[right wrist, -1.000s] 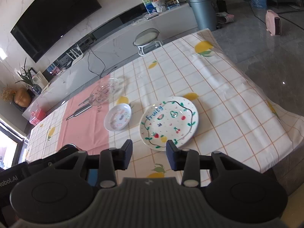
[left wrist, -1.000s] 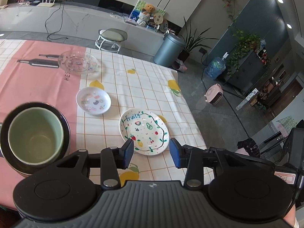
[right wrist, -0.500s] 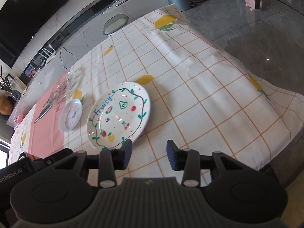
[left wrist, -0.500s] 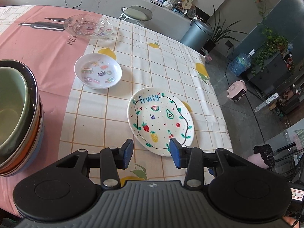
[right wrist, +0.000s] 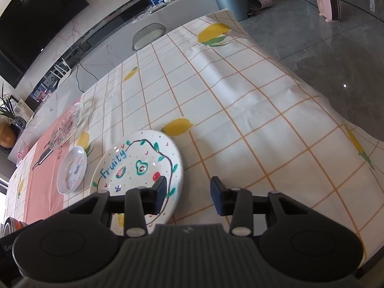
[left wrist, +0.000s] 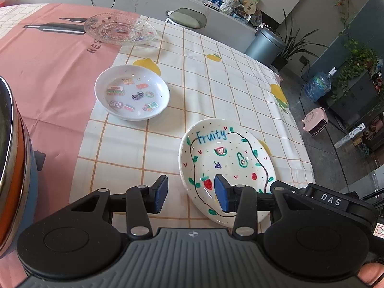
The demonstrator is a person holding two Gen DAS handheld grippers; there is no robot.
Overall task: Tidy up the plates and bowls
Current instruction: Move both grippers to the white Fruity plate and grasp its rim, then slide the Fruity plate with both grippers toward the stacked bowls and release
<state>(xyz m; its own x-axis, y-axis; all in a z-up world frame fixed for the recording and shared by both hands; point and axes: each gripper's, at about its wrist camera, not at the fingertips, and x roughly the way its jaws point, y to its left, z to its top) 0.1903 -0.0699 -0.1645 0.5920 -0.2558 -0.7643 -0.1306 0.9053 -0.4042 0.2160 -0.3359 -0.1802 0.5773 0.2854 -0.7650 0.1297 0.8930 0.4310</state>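
A white plate painted with fruit and the word "Fruity" [left wrist: 228, 160] [right wrist: 139, 168] lies on the checked tablecloth. My left gripper [left wrist: 190, 195] is open, straddling the plate's left rim, with its right finger over the plate. My right gripper [right wrist: 188, 198] is open at the plate's right rim, its left finger over the plate. Farther back lie a small white sticker dish [left wrist: 132, 92] [right wrist: 72, 172] and a clear glass plate [left wrist: 120, 28] [right wrist: 66, 126]. A stack of bowls [left wrist: 12, 168] fills the left edge of the left wrist view.
The table's right edge [right wrist: 336, 117] drops to a grey floor. A stool [left wrist: 187, 19] stands behind the table, with a grey bin [left wrist: 264, 43] and a pink heater [left wrist: 314, 121] on the floor. A dark bottle print [left wrist: 55, 27] marks the pink cloth.
Both grippers have sunk toward the table and closed in on the Fruity plate from either side. The bowl stack has slid toward the left edge of the left wrist view.
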